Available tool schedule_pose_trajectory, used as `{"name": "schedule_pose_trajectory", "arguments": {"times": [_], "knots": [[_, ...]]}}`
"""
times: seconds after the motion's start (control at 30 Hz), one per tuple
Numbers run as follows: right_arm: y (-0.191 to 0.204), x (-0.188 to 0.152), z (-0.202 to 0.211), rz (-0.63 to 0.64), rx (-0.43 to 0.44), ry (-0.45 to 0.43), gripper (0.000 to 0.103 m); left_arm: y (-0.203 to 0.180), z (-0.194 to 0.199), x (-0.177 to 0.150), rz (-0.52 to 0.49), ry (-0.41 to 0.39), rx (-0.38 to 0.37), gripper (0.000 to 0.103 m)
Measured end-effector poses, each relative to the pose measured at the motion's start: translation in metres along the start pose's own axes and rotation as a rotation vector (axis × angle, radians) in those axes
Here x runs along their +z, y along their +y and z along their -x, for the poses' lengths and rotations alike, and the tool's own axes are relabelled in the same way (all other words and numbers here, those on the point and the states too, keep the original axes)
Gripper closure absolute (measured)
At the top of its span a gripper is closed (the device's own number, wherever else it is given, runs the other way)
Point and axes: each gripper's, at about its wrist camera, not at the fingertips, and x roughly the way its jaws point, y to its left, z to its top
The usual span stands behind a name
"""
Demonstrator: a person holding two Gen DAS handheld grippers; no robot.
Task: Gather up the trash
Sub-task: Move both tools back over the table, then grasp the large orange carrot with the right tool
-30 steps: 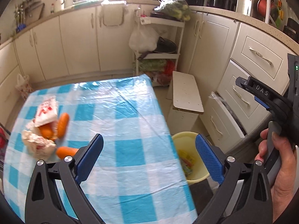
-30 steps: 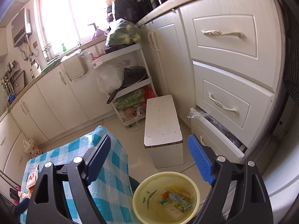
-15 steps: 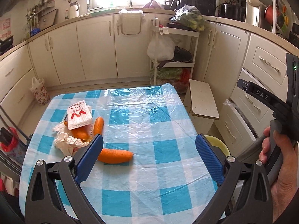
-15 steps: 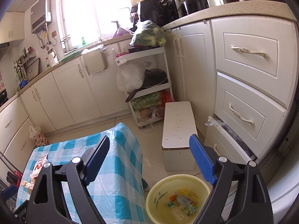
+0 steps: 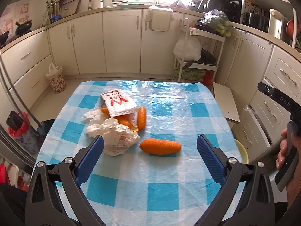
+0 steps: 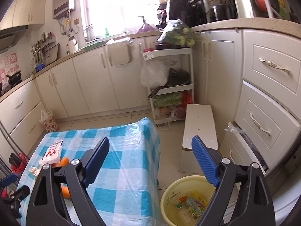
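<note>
A table under a blue-and-white checked plastic cloth (image 5: 161, 192) fills a cream-cabinet kitchen. On the floor off its right edge stands a yellow basin (image 6: 169, 194) holding discarded wrappers (image 6: 190, 205). On the cloth's left half lie crumpled white paper (image 5: 116, 137), a red-printed paper packet (image 5: 120, 103) and three carrots, the nearest (image 5: 160, 146) lying apart. The left gripper (image 5: 150, 158) hangs over the table, jaws wide, gripping nothing. The right gripper (image 6: 150, 162), jaws just opening wider, is empty above the basin.
</note>
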Motion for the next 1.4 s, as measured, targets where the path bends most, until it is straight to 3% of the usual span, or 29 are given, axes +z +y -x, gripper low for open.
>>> {"name": "schedule_pose_trajectory", "arguments": {"times": [0.3,0.43,0.8,1.4], "knots": [[0.056,-0.014,-0.012,0.187,0.124,0.071,0.017,0.085,-0.013,-0.013,0.13,0.044,0.092,0.008],[0.083,-0.025,-0.021,0.276,0.183,0.121,0.017,0.105,-0.016,-0.014,0.162,0.049,0.108,0.008],[0.138,-0.055,-0.035,0.442,0.298,0.223,0.017,0.111,-0.028,-0.019,0.153,0.074,0.083,0.008],[0.177,-0.082,-0.056,0.54,0.351,0.32,0.017,0.102,-0.04,-0.016,0.064,0.084,0.033,0.007]]}}
